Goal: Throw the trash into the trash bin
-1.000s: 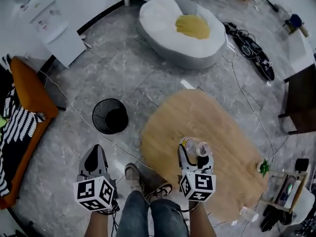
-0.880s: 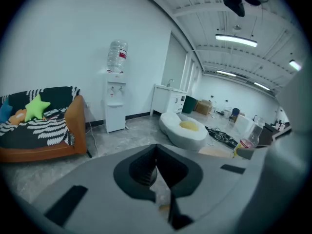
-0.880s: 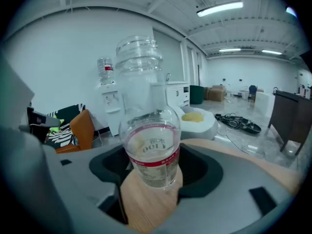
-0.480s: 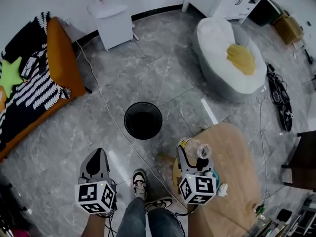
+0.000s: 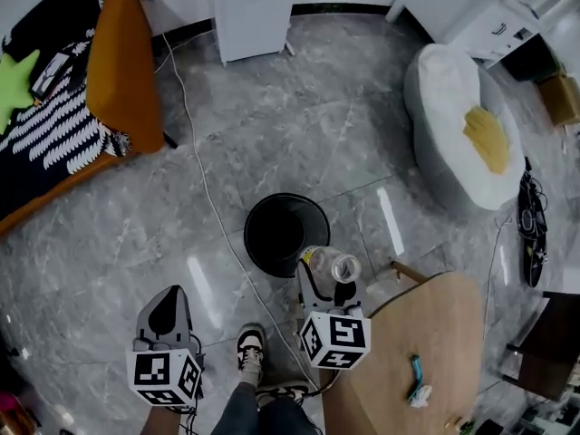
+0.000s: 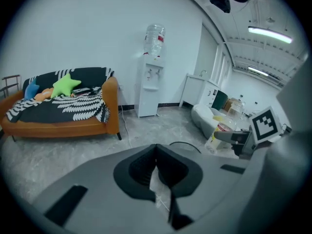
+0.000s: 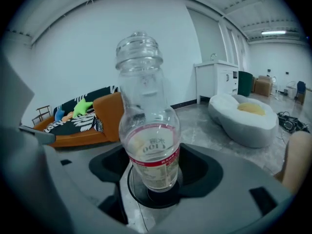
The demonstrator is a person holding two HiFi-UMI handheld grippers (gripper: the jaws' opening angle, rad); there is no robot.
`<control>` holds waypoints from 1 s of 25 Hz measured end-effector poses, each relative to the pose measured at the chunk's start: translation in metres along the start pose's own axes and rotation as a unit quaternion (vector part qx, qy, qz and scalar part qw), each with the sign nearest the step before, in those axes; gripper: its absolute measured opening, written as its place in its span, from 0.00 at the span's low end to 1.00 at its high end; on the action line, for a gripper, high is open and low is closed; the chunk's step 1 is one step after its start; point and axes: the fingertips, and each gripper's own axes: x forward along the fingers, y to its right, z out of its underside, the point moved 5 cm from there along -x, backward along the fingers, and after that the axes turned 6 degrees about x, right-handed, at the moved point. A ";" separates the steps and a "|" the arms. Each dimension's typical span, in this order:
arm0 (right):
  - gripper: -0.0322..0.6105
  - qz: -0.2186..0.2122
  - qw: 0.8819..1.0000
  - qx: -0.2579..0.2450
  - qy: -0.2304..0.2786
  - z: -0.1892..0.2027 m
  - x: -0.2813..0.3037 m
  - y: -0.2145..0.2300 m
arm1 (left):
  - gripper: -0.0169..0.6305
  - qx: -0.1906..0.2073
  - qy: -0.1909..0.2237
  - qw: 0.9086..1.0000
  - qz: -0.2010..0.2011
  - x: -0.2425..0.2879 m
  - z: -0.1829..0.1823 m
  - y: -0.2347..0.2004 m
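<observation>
Grey marble floor, white walls, orange sofa with striped throw and green star cushion, white water dispenser, grey-white beanbag, wooden table, ceiling strip lights.

The trash bin's mouth gapes open just ahead of the clear bottle clamped in my right gripper. Bare floor rings the bin. A white cable trails past its left side. The wooden desk crowds my right. The sofa, water dispenser and beanbag stand well apart.
</observation>
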 end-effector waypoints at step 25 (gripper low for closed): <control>0.90 -0.002 0.998 0.028 -0.056 0.069 0.077 -0.004 | 0.01 -0.037 -0.018 0.999 -0.024 0.043 0.044 -0.036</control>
